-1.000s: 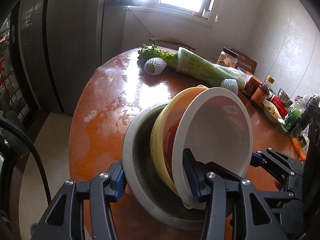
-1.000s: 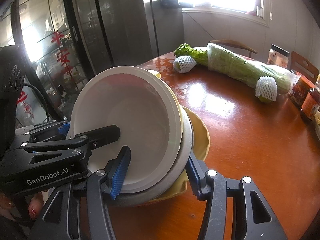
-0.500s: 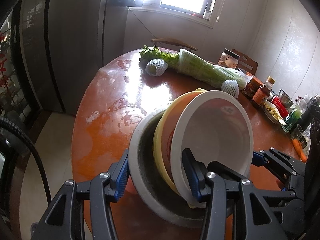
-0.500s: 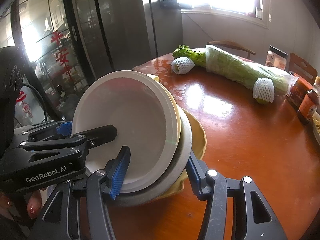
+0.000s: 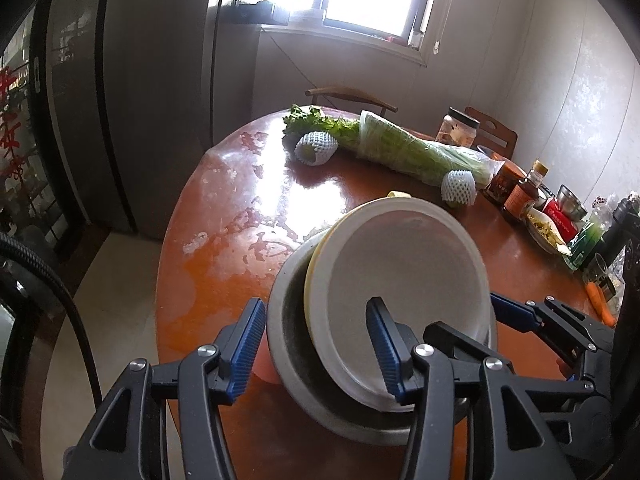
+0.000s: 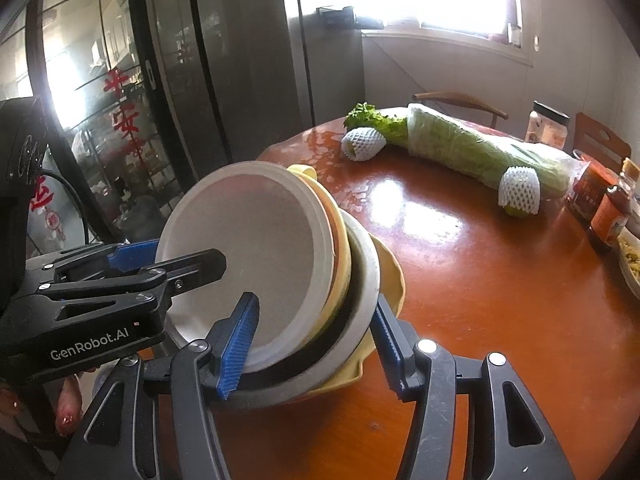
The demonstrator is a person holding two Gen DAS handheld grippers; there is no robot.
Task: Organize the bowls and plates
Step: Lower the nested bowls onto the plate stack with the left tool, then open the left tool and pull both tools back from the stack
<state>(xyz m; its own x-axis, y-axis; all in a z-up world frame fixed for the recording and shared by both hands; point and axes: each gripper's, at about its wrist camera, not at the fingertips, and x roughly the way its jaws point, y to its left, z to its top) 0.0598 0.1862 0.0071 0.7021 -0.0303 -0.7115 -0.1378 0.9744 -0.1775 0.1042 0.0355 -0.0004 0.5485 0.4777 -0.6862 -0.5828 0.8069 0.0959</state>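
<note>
A tilted nested stack hangs just over the round wooden table (image 5: 240, 220). It consists of a white plate (image 5: 404, 264) inside a yellow bowl (image 5: 310, 280), which sits inside a grey bowl (image 5: 292, 320). The right wrist view shows a yellow wavy plate (image 6: 390, 276) under the grey bowl (image 6: 364, 272). My left gripper (image 5: 316, 346) straddles the stack's near rim, one pad on the white plate and one outside. My right gripper (image 6: 312, 344) clamps the opposite rim the same way. Both sets of jaws are opening, with the stack still between the pads.
Wrapped lettuce (image 5: 420, 152) and two foam-netted fruits (image 5: 314, 148) (image 5: 458, 186) lie at the table's far side. Jars, bottles (image 5: 520, 196) and snack packs crowd the right edge. A dark fridge (image 6: 240, 80) stands left. Chairs (image 5: 352, 96) sit behind the table.
The white plate has sunk deeper into the yellow bowl, hiding its red inside. The stack now tilts less steeply. Both grippers' pads stand slightly wider apart.
</note>
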